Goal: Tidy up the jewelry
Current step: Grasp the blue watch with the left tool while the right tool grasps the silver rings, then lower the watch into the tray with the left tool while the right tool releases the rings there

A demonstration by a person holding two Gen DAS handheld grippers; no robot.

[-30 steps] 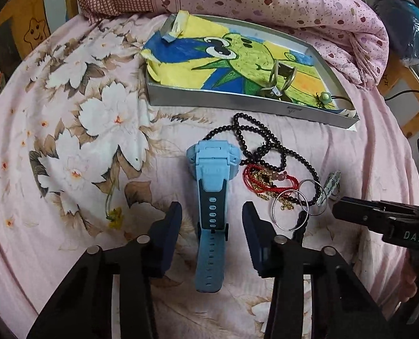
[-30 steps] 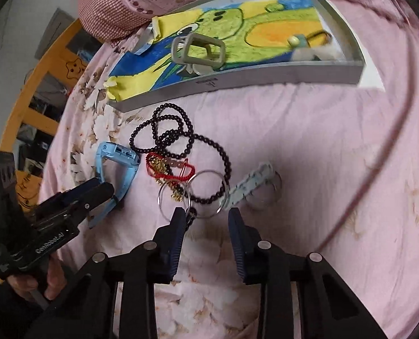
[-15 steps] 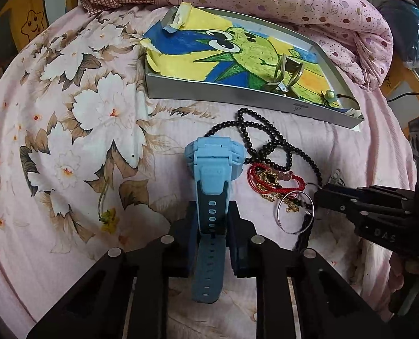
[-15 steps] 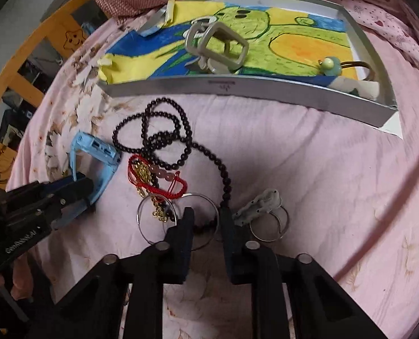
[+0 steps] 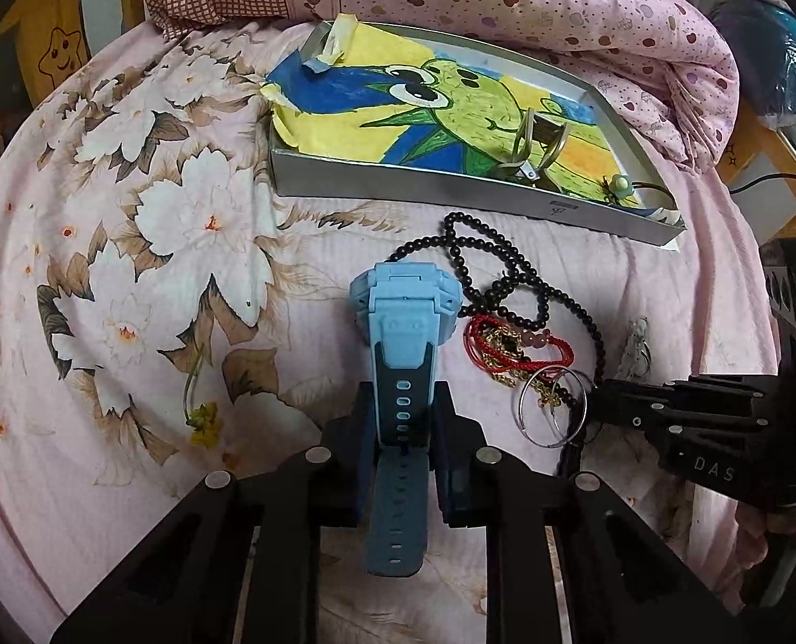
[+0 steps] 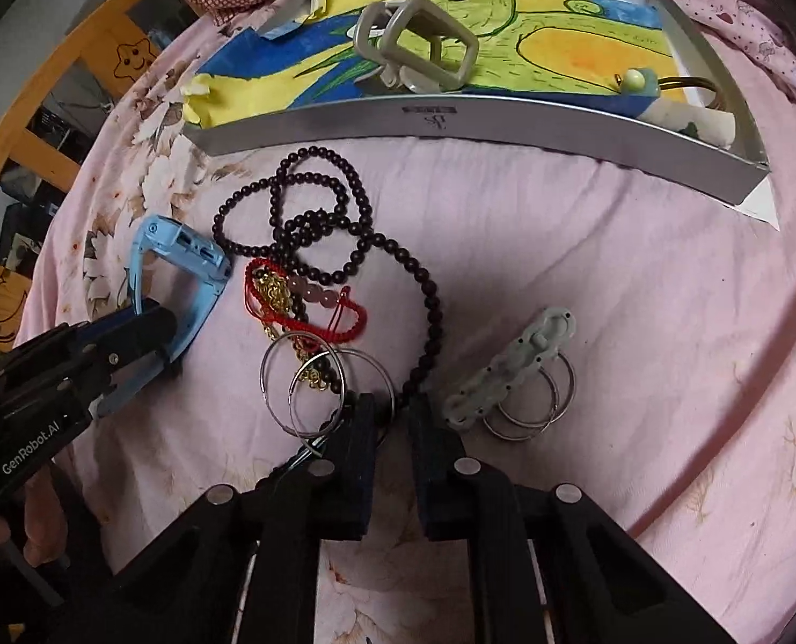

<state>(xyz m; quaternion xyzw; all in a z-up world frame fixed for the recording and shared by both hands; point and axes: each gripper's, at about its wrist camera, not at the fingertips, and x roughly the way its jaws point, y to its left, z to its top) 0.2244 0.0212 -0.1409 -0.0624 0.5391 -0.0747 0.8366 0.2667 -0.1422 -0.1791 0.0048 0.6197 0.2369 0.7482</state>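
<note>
your left gripper (image 5: 400, 429) is clenching the blue watch (image 5: 402, 354) by its strap on the bedspread (image 5: 129, 279); your right gripper (image 6: 392, 418) is pinching the black bead necklace (image 6: 376, 247) beside the silver rings (image 6: 312, 392), near the tray (image 6: 505, 129).

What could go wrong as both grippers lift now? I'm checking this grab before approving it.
The right gripper is closed where the black bead necklace and the silver rings overlap; the necklace also tangles with the red bracelet, so a lift may drag the whole cluster. The left gripper pinches only the strap of the blue watch, whose heavier head could swing or slip.
</note>
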